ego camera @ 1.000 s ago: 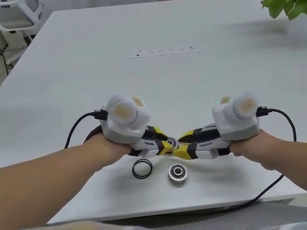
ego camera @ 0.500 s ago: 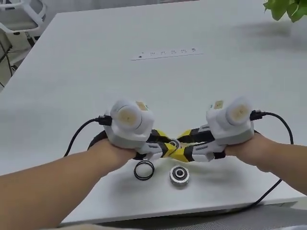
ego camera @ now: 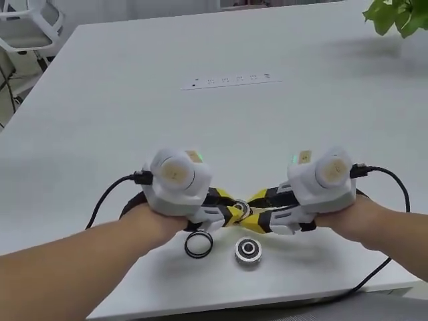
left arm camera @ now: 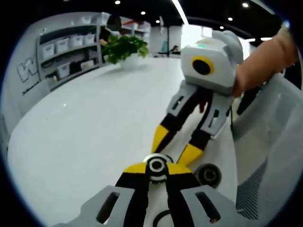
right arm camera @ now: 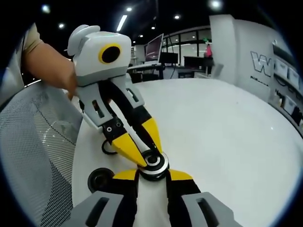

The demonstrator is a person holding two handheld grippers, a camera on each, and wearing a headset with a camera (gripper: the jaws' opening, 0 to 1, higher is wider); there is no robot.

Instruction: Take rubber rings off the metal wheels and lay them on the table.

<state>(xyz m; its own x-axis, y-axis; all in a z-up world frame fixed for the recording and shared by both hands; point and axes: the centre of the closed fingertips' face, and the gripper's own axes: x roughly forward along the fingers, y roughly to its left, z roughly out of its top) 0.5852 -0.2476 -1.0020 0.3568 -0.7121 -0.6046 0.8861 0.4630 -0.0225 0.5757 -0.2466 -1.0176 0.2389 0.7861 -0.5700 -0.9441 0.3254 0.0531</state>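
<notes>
A small metal wheel (ego camera: 241,210) with a dark rubber ring hangs just above the table's near edge, held from both sides. My left gripper (ego camera: 234,213) comes in from the left and is shut on it; the left gripper view has the wheel (left arm camera: 156,165) between my yellow tips. My right gripper (ego camera: 250,215) meets it from the right, shut on the same wheel (right arm camera: 154,163). Below them on the table lie a loose black rubber ring (ego camera: 198,244) and a second metal wheel (ego camera: 248,249), lying flat.
The white table (ego camera: 200,134) stretches far ahead, with a flush socket strip (ego camera: 231,80) at mid-table. Black cables (ego camera: 107,190) trail from both grippers. A plant (ego camera: 398,13) stands at the far right corner and a chair (ego camera: 27,27) at the far left.
Both grippers have stayed joined on the wheel in about the same spot. The head view has shifted a little; the ring and the wheel on the table have not moved.
</notes>
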